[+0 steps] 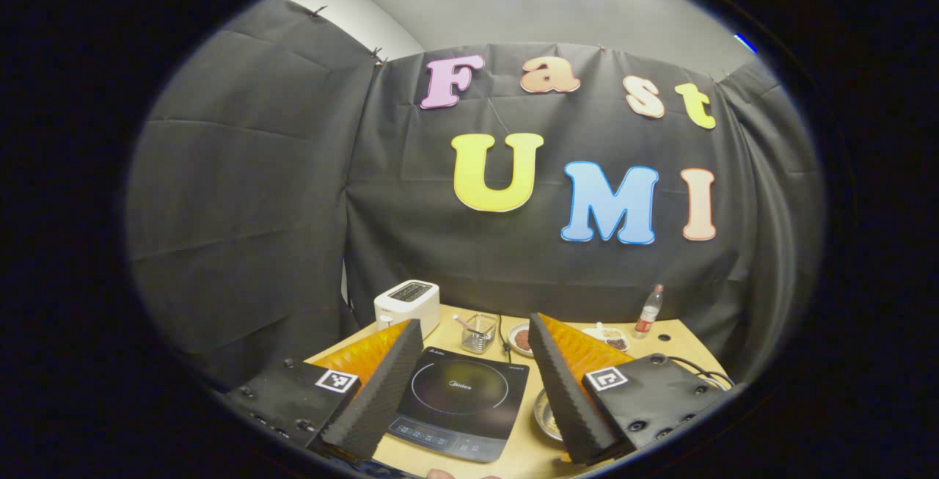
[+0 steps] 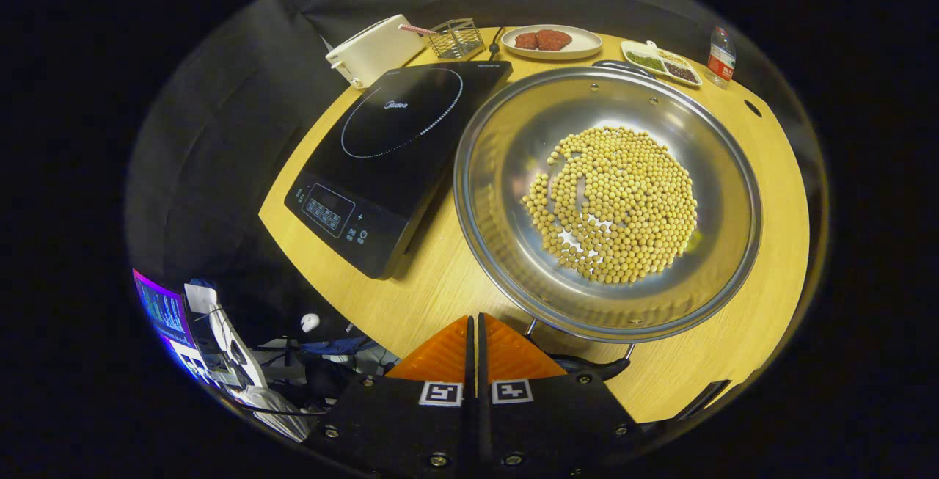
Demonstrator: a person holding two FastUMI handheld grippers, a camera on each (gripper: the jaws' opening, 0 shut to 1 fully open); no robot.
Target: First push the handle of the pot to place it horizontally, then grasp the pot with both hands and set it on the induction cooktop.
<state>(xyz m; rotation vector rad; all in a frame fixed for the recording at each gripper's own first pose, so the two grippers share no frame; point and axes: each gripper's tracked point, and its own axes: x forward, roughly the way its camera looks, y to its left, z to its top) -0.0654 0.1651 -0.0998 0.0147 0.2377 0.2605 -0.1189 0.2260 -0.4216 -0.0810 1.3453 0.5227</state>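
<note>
- Steel pot point(image 2: 605, 200) with beans is sitting on the table, just beside the cooktop point(image 2: 389, 149).
- Right gripper point(image 2: 475, 332), jaws closed and empty, is pointing at the near handle point(image 2: 587, 367); better to push it sideways slowly.
- Left gripper point(image 1: 469, 391) is hovering wide open, holding nothing.

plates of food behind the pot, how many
2: a round plate with meat behind the pot, and a divided tray right of it, by the bottle.

I see at table back: white toaster point(image 2: 374, 50) | wire basket point(image 2: 455, 37) | plate of red patties point(image 2: 552, 42) | divided dish point(image 2: 660, 62) | bottle point(image 2: 721, 57)
</note>
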